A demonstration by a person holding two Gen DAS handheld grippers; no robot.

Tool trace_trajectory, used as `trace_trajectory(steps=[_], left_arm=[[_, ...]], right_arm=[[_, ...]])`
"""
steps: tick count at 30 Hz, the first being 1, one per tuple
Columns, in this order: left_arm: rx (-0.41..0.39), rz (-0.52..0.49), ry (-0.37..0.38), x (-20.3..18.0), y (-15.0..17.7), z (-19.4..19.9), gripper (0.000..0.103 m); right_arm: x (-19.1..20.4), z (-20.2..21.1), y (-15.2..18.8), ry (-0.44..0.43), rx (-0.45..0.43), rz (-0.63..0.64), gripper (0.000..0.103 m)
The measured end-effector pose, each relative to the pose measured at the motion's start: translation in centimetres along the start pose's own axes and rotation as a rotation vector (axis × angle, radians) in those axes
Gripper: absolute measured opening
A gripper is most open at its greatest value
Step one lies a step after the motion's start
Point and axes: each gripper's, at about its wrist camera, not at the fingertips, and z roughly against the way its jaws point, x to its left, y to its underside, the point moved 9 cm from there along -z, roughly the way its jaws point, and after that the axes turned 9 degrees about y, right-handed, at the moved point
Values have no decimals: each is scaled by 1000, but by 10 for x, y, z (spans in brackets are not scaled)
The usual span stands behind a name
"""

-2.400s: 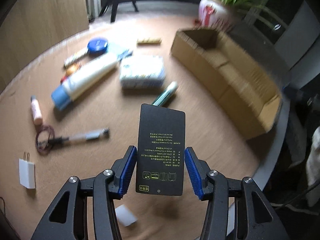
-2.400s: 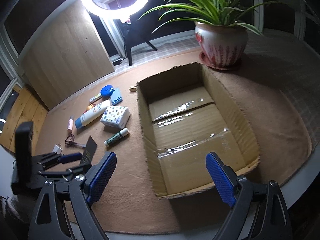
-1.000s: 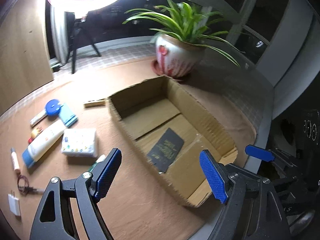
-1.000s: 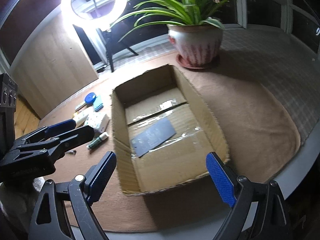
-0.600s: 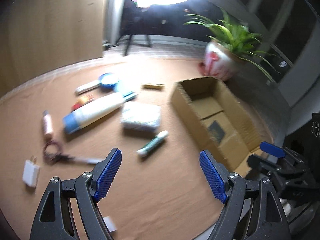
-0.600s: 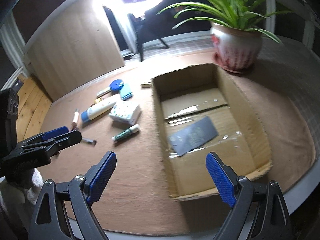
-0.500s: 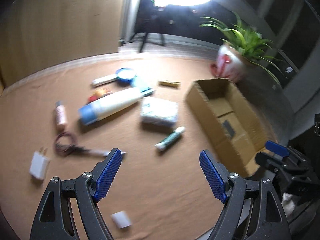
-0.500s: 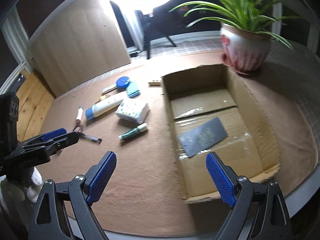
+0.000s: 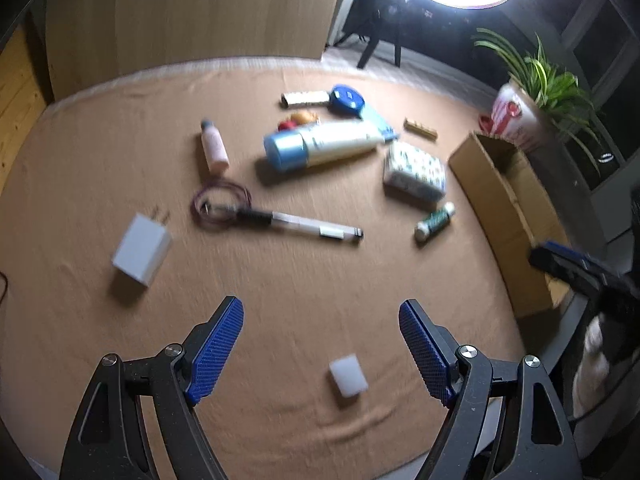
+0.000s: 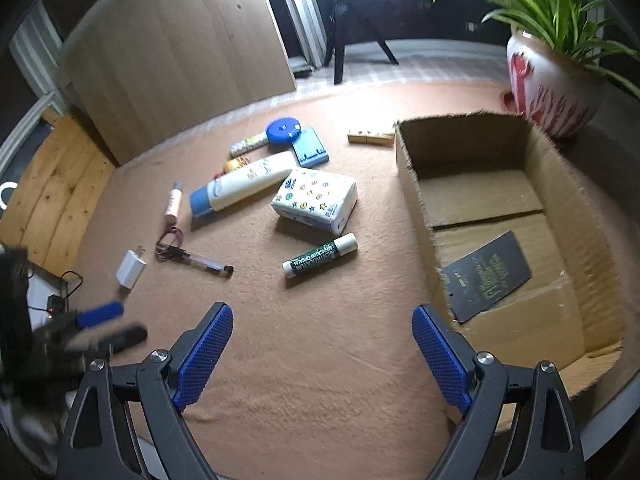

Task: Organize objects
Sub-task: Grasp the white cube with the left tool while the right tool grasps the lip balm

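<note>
A cardboard box (image 10: 412,168) stands open on the right of the brown mat, with a black card (image 10: 486,280) lying flat inside it. The box (image 9: 504,196) also shows at the right in the left wrist view. Loose on the mat lie a white tube with a blue cap (image 9: 320,146), a patterned tissue pack (image 10: 316,200), a green lip balm (image 10: 320,260), a pen (image 9: 300,222), a white charger (image 9: 142,250) and a small white block (image 9: 348,374). My left gripper (image 9: 322,346) is open and empty above the white block. My right gripper (image 10: 322,354) is open and empty over bare mat.
A potted plant (image 10: 556,80) stands behind the box. A pink bottle (image 9: 214,146), a blue round case (image 10: 284,131), a blue holder (image 10: 310,151), a wooden clip (image 10: 370,138) and a coiled cable (image 9: 220,204) lie at the back. The table edge is near.
The black card left my left gripper and now lies in the box. My left gripper opened and swung left, low over the mat. My right gripper turned left toward the loose items.
</note>
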Motion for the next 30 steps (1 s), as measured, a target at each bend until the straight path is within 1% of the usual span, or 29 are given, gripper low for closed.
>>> trace_trajectory(steps=[5, 8, 10, 11, 12, 13, 14, 16, 18, 21, 25, 30], left_arm=[[67, -38, 3, -14, 29, -20, 82], [103, -66, 3, -21, 41, -29, 82], [112, -74, 5, -25, 45, -34, 78], [120, -76, 11, -27, 47, -37, 77], [128, -80, 13, -28, 49, -39, 73], [134, -84, 9, -29, 50, -42, 69], [142, -90, 3, -29, 53, -45, 68], [148, -101, -2, -30, 54, -48, 63], [154, -106, 3, -32, 56, -49, 60], [158, -110, 0, -31, 57, -51, 56], [165, -109, -1, -28, 58, -53, 49], [172, -120, -3, -28, 61, -54, 45]], right_arm=[[1, -26, -7, 43, 29, -47, 89], [1, -43, -14, 43, 59, -80, 89], [1, -54, -19, 37, 85, -107, 88], [1, -60, -20, 46, 97, -116, 86], [-1, -66, -22, 61, 113, -126, 80], [-3, -71, -23, 89, 125, -133, 79], [-5, -73, -26, 114, 120, -135, 78], [-3, -76, -31, 123, 120, -133, 76], [-2, -77, -34, 132, 124, -136, 75], [3, -78, -31, 108, 150, -143, 57], [4, -85, -23, 110, 187, -167, 56], [-1, -94, -23, 115, 214, -223, 56]])
